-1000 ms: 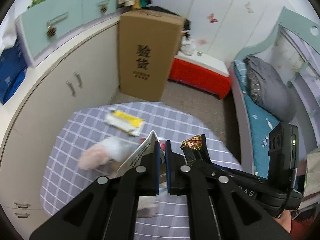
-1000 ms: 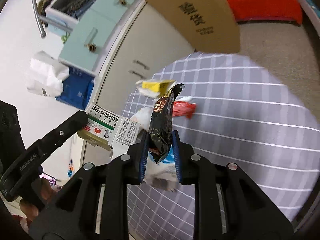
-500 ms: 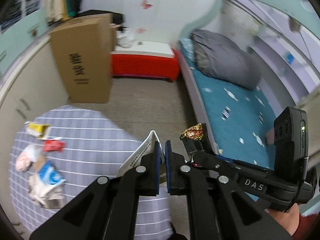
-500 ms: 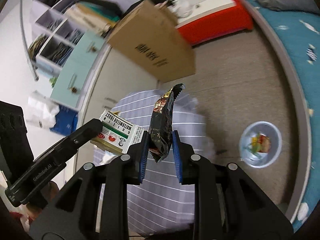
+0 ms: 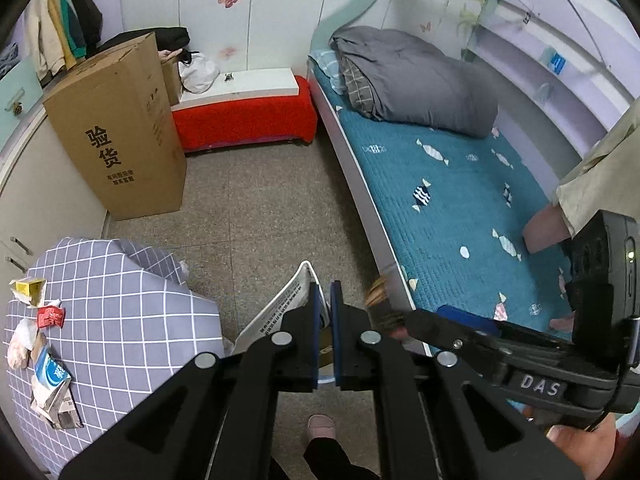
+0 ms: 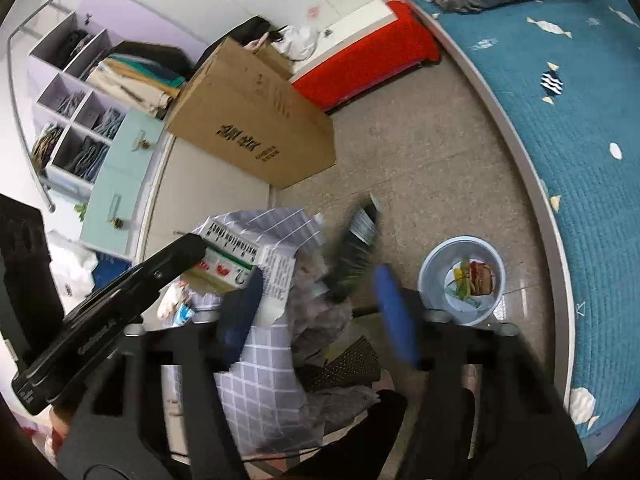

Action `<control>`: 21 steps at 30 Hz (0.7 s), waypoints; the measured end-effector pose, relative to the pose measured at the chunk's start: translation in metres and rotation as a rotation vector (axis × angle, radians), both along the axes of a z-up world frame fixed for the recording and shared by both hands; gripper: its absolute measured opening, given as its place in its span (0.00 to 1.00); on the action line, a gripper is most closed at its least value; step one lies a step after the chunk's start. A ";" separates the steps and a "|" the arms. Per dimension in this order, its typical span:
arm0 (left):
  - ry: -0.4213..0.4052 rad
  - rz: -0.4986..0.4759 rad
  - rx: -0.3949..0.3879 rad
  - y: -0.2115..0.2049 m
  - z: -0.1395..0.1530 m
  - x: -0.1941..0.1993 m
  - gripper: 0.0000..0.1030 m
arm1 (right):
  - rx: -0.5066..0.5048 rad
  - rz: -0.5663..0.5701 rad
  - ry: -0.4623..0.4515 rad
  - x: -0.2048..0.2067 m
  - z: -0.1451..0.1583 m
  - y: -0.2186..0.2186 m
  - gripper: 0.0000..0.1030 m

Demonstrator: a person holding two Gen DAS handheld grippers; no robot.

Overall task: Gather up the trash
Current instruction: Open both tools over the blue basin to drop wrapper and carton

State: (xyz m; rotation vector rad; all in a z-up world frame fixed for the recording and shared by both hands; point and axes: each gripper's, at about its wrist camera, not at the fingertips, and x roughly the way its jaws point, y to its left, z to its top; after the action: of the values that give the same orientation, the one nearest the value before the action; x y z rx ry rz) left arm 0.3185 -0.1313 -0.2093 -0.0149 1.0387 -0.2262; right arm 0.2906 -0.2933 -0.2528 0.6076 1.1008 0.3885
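Blue pads on your right claw (image 6: pixel 316 312) have just been opening and now stand wide, and the dark snack wrapper (image 6: pixel 356 240) is loose between them, blurred, apparently falling; it sits left of the bin (image 6: pixel 432 264) in the right wrist view, so it may miss and land on the floor. Your left claw (image 5: pixel 325 322) is pinched tight on the flattened carton (image 5: pixel 280 308), above the floor between the counter (image 5: pixel 120 320) and the bed (image 5: pixel 460 208). You look to be in the dumping step. Next, carry the carton over the bin's mouth before letting go, check where the wrapper lands, then go back for the scraps (image 5: pixel 40 332) left on the counter.
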 end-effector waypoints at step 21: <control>0.030 -0.128 0.035 -0.059 -0.010 0.021 0.05 | -0.155 -0.086 -0.083 -0.014 0.027 -0.038 0.60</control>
State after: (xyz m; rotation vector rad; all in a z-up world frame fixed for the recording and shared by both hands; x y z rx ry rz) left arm 0.3392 -0.1906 -0.2194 0.0802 1.0747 -0.3245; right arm 0.2765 -0.3315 -0.2259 0.4954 1.0116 0.2494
